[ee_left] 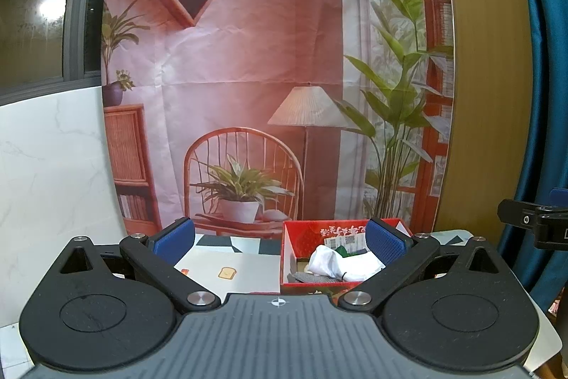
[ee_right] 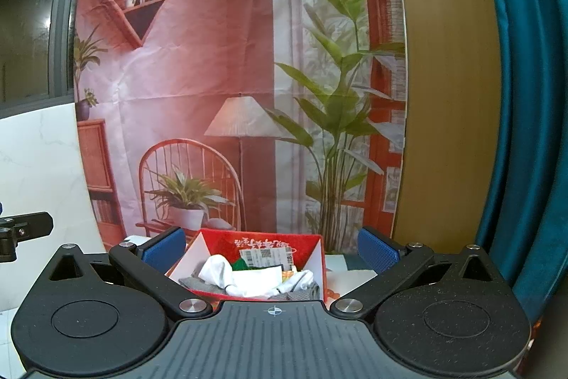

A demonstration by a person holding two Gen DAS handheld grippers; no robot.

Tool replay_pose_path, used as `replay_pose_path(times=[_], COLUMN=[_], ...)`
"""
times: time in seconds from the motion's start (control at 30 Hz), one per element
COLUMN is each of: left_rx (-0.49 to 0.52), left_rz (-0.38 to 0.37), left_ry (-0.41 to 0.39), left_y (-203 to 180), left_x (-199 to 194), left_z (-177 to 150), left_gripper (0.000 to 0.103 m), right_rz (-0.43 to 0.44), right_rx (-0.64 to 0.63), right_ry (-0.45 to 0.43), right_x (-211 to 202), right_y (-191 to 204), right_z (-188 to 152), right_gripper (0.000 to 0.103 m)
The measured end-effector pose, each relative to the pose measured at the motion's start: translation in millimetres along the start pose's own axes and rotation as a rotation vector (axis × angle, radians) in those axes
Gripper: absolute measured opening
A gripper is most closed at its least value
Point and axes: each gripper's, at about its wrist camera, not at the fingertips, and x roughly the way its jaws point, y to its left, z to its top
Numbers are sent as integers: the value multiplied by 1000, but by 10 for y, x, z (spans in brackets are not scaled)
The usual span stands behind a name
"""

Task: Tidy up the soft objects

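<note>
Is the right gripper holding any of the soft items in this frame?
No. The right gripper is open and empty, with the white cloth lying in the red box beyond its fingertips.

White and grey soft cloths (ee_right: pixel 255 279) heaped inside open red box (ee_right: pixel 316 251).

The left gripper (ee_left: pixel 280 242) body is hiding the near wall of the red box (ee_left: pixel 301 233), and its right pad (ee_left: pixel 385 242) is covering the box's right corner. The right gripper (ee_right: pixel 269 249) body is cutting off the box's front edge and the lower part of the grey cloth (ee_right: pixel 301 293). The box label (ee_right: pixel 264 256) print is too small to read. Each view's edge is cropping the other gripper.
</note>
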Motion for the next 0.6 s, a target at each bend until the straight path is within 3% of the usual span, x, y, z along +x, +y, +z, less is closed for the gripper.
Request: replay_pose_path(times=[0.6], left_rx=[-5], left_rz=[-1], left_ry=[5], left_y=[4], left_x=[10], left_z=[-28], left_gripper=[103], right_rz=[-1], right_rx=[0], right_ry=[0], right_x=[0], right_y=[1], right_z=[2], right_gripper=[103])
